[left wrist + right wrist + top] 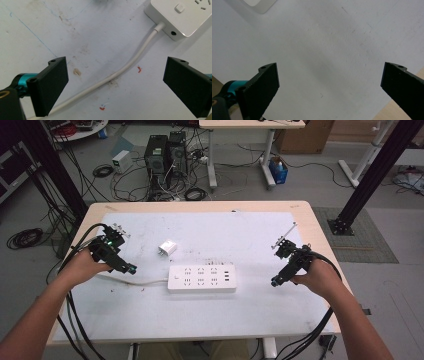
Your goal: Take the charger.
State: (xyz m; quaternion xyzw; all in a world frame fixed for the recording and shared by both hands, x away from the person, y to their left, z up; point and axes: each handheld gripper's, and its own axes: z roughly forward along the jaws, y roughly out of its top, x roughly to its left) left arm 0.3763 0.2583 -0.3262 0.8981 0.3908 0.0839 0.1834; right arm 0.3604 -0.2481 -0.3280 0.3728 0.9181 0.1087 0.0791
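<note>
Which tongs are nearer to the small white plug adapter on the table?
Left. The left tongs sit just left of and below the adapter; the right tongs are far to its right, past the power strip.

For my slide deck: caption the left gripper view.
Open left gripper hovering over the white cable leading to the power strip on the scuffed white mat.
</note>
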